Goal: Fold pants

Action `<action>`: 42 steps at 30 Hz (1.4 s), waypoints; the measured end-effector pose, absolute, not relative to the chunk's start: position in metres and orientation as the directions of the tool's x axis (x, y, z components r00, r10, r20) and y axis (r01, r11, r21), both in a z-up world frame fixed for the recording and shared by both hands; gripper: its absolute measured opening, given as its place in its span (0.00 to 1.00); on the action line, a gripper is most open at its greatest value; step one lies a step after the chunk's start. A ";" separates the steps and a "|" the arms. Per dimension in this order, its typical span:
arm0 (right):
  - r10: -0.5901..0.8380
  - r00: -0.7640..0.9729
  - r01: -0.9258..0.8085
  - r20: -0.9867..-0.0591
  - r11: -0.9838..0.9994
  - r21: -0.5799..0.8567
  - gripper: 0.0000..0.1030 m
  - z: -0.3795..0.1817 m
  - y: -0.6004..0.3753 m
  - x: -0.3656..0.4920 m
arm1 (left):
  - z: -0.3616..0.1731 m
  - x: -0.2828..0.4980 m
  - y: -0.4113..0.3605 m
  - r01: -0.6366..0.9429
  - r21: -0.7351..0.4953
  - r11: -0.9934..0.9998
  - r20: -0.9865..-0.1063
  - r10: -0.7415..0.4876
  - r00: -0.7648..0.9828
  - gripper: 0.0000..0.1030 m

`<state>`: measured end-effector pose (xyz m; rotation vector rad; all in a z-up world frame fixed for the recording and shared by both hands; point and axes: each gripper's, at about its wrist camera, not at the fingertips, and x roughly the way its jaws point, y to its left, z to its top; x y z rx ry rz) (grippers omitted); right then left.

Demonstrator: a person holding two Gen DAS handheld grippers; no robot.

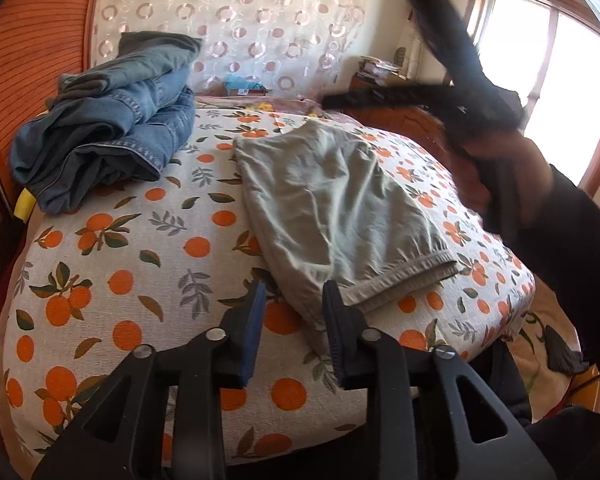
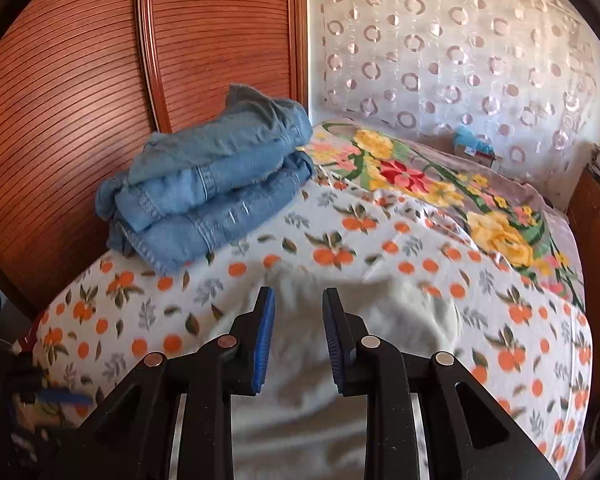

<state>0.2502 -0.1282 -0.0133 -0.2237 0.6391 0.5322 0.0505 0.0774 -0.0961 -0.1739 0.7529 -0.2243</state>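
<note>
1. My left hand-held gripper [image 1: 294,300] is spread, with nothing between its blue pads; it hovers just above the near corner of the pants.
2. My right hand-held gripper [image 2: 299,308] is spread too and holds nothing. In the left wrist view it is raised high on the right side, blurred, so I judge its state from its own camera.
3. The beige pants [image 1: 332,204] lie on the bed [image 1: 112,300], already folded to a compact rectangle, with the elastic waistband [image 1: 412,270] at the near right edge. In the right wrist view they are a blurred pale shape directly under the fingers.
4. I judge the fabric to be light, thin and soft. It will sag and slide on itself, so a layer can slip out of a shallow pinch. The waistband is thicker and firmer, so I would take hold there or at a folded corner, catching all layers together.
5. A pile of folded jeans [image 1: 108,120] rests far left, well apart from the pants, near the wooden wardrobe [image 2: 80,80].
6. A small blue box [image 1: 244,86] stands by the curtain [image 1: 228,20]; its label is too small to read. I see no other writing.
</note>
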 end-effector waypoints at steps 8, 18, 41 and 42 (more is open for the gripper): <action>0.374 0.659 -0.503 -0.652 0.864 -0.013 0.25 -0.042 -0.156 0.183 | -0.094 0.058 0.081 0.116 -0.217 0.969 -0.663 -0.233 0.712 0.48; 0.381 0.673 -0.455 -0.634 0.889 0.053 0.37 -0.057 -0.199 0.111 | -0.097 0.061 0.065 0.141 -0.214 0.967 -0.674 -0.251 0.695 0.48; 0.370 0.655 -0.458 -0.659 0.888 0.044 0.42 -0.077 -0.208 0.073 | -0.106 0.061 0.055 0.144 -0.220 0.965 -0.699 -0.259 0.667 0.48; 0.372 0.657 -0.457 -0.656 0.888 0.047 0.42 -0.078 -0.208 0.073 | -0.107 0.061 0.055 0.144 -0.219 0.965 -0.700 -0.258 0.666 0.48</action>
